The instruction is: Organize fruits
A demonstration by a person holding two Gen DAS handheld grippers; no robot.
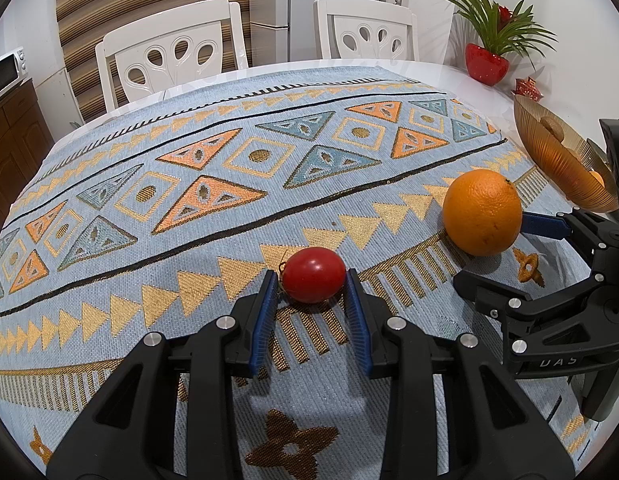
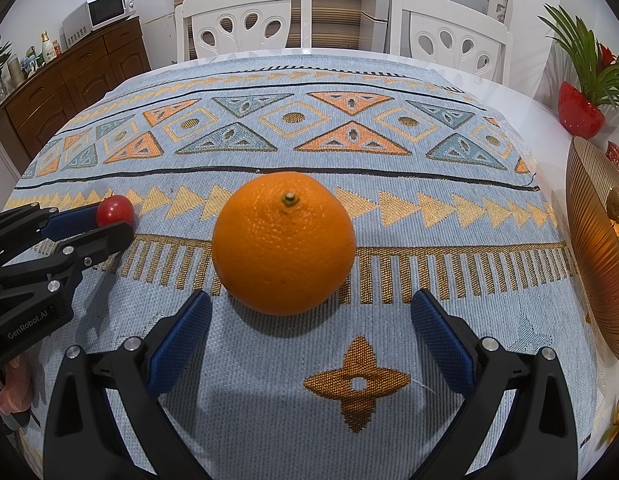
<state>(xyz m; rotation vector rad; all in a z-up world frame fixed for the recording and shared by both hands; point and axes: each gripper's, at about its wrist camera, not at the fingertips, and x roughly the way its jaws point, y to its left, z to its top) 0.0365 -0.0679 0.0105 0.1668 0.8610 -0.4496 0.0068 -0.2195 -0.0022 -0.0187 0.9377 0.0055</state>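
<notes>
Setting: dining room with a table under a patterned blue cloth (image 1: 213, 184); two white chairs (image 1: 173, 56) at the far side, a red potted plant (image 1: 487, 62) far right.

Left gripper (image 1: 311, 280): jaws narrowly parted around the tomato (image 1: 313, 274). The blue pads sit just beside its two flanks; whether they already press on it I cannot tell.

Right gripper (image 2: 309, 320): jaws wide open, holding nothing, set just short of the orange (image 2: 283, 242), which rests on the cloth in line with the gap between the fingers.

Fruit places: tomato near and central in the left view; orange to its right, well apart from it. The amber ribbed bowl (image 1: 549, 152) stands at the right edge of the table, beyond the orange.

Step in hand: probably taking hold of both fruits to carry them to the bowl.

Doing it well: close softly on the tomato, since it likely bruises and rolls. Push the right fingers further forward, past the widest part of the orange, before closing; it is round and could slip out.

Count: one tomato, one orange, one bowl with a brownish fruit and something orange inside, two chairs, two grippers.
</notes>
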